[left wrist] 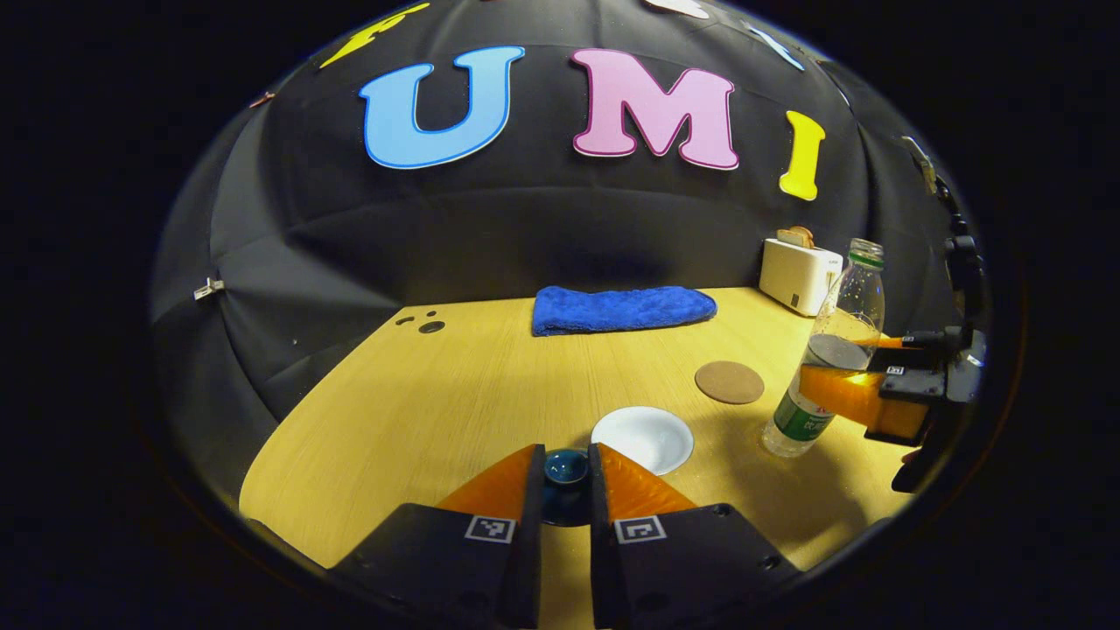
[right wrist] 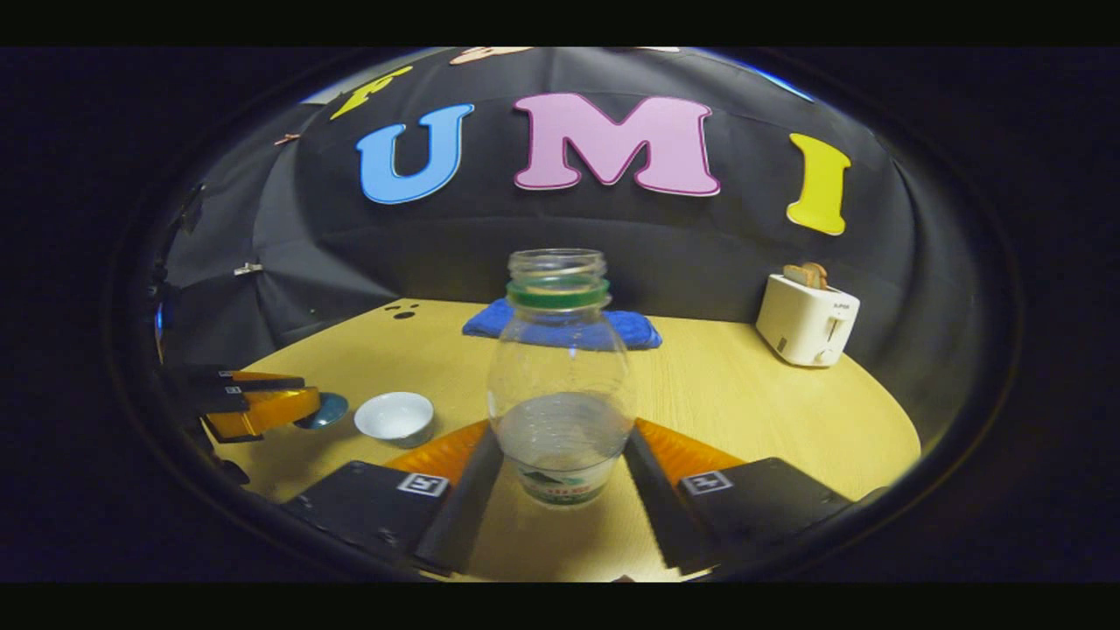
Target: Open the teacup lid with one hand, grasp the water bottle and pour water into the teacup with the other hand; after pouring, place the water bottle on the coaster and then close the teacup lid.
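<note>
Lid off, bottle lifted to pour.
The left gripper [left wrist: 566, 477] pinches the teacup lid [left wrist: 565, 467] at lower centre, baring the teacup [left wrist: 643, 438]; the right gripper [right wrist: 560, 455] clamps the water bottle [right wrist: 560, 385].

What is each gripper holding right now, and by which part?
The left gripper is shut on the teacup lid, by its knob. The right gripper is shut on the water bottle, around its lower body.

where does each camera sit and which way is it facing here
Left gripper view: rides on the left tongs, looking across the table to the booth wall; its two fingers clamp the teacup lid.
Right gripper view: rides on the right tongs, facing the same wall; its fingers grip the water bottle.
Shared: open teacup, blue towel, toaster, and each sees the other tongs.
</note>
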A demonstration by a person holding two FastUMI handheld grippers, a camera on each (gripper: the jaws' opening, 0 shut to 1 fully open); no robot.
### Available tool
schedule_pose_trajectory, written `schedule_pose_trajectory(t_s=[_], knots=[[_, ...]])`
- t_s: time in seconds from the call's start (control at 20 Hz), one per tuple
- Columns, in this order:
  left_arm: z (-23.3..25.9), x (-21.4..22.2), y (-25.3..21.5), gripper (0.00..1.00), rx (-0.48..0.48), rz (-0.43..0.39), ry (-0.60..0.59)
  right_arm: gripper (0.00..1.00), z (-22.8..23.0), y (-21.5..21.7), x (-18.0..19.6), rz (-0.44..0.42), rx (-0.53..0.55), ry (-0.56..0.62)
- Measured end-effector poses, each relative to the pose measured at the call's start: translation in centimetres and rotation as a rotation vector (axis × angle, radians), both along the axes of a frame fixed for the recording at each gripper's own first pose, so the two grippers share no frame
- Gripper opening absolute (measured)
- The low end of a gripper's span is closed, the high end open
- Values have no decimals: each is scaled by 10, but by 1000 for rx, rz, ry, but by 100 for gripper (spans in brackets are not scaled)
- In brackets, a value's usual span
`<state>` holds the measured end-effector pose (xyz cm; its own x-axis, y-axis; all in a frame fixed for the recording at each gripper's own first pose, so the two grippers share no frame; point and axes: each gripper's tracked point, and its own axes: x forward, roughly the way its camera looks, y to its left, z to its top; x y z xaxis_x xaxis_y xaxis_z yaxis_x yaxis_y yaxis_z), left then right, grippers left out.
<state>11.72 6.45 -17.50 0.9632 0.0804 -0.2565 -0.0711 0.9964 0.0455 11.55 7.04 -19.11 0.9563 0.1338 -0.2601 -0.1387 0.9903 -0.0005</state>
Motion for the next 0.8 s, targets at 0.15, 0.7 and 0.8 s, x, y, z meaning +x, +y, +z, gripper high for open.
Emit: schedule_pose_trajectory(t_s=[0.15, 0.7, 0.8], knots=[[-1, -2, 5, 24, 0, 0, 4, 80, 0, 2, 2, 0, -6, -9], [3, -22, 20, 24, -14, 22, -2, 70, 12, 7, 14, 66, -160, 6], [5, -29, 23, 24, -16, 30, -8, 70, 23, 4, 17, 82, -254, -19]])
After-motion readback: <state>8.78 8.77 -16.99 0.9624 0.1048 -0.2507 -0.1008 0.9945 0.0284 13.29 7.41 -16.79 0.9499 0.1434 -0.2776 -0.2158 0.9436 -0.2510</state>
